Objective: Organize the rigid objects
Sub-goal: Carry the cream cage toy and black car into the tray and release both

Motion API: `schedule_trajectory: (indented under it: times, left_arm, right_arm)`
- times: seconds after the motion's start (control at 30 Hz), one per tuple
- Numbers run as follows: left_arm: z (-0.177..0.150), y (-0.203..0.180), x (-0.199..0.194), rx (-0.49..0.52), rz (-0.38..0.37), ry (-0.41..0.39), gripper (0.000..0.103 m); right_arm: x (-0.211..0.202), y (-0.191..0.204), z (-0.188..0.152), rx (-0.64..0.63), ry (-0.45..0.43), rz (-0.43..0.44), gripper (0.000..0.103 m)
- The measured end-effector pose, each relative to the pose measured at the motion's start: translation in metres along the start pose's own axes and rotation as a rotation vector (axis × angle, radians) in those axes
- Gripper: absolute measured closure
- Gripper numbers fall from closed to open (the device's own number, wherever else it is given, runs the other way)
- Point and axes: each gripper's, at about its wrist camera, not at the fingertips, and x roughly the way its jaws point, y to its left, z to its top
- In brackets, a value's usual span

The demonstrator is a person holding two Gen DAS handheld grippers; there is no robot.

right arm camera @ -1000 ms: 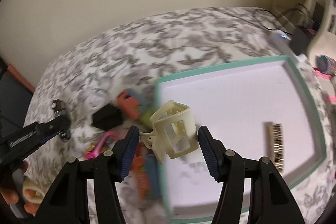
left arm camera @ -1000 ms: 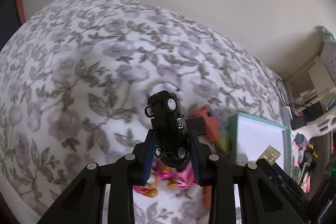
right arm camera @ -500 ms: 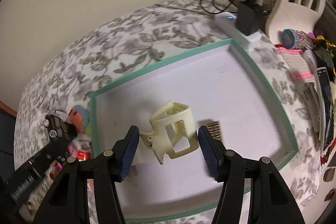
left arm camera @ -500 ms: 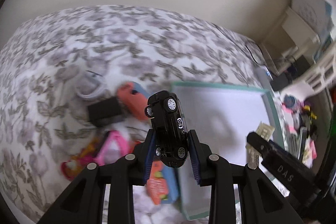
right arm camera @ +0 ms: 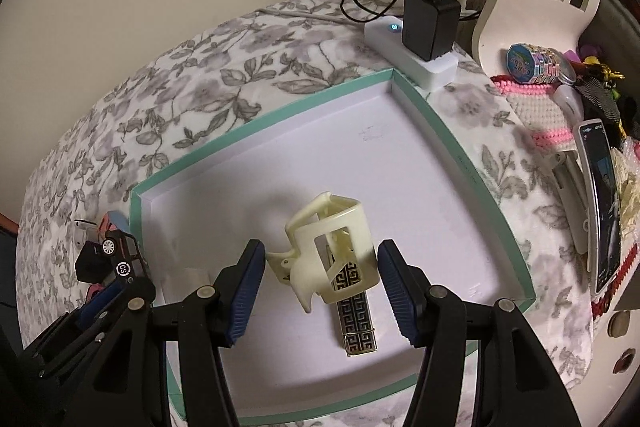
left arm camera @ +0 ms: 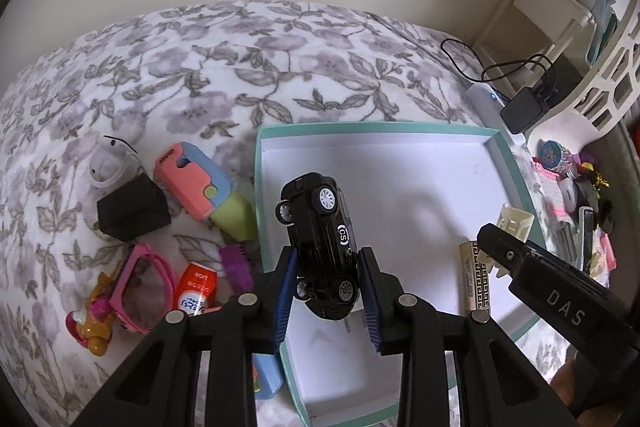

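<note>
A black toy car stands nose-up, with my left gripper shut on it above the left part of the teal-rimmed white tray. In the right wrist view that gripper and the car hang over the tray's left rim. My right gripper is shut on a cream claw hair clip, held just above a black-and-gold patterned barrette that lies on the tray floor. The left wrist view shows the clip and barrette at the tray's right side.
Left of the tray on the floral bedspread lie a pink-and-blue case, a black box, pink sunglasses, an orange tube and a white case. A power strip with charger and a phone sit beyond the tray's right.
Both grippers have moved right, from over the bedspread and toy pile to over the tray. The right gripper carried the clip to just above the barrette. Both grips are unchanged.
</note>
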Motion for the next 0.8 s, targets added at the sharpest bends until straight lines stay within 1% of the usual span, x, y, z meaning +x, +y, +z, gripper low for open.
schedule_trajectory:
  times: [0.2, 0.43, 0.63, 0.7, 0.73, 0.77, 0.8]
  left_arm:
    - [0.000, -0.005, 0.004, 0.010, -0.003, 0.000, 0.070]
    - [-0.001, -0.012, 0.007, 0.040, 0.000, 0.010, 0.069]
    - [-0.001, -0.011, 0.007, 0.029, 0.002, 0.014, 0.068]
    - [0.000, -0.010, 0.006, 0.020, 0.003, 0.016, 0.059]
    - [0.000, -0.009, 0.006, 0.017, 0.006, 0.017, 0.051]
    - [0.000, -0.008, 0.005, 0.012, 0.008, 0.016, 0.048]
    - [0.000, -0.007, 0.004, 0.008, 0.008, 0.015, 0.047]
  right_arm:
    - [0.004, -0.001, -0.001, -0.005, 0.017, -0.002, 0.043]
    - [0.004, 0.000, -0.001, -0.013, 0.016, -0.006, 0.042]
    - [0.003, 0.003, -0.001, -0.024, 0.020, -0.017, 0.042]
    - [0.003, 0.004, -0.001, -0.026, 0.018, -0.016, 0.043]
    - [0.002, 0.004, 0.000, -0.027, 0.015, -0.016, 0.042]
    - [0.001, 0.005, 0.000, -0.029, 0.012, -0.018, 0.042]
    - [0.000, 0.006, 0.000, -0.032, 0.009, -0.019, 0.042]
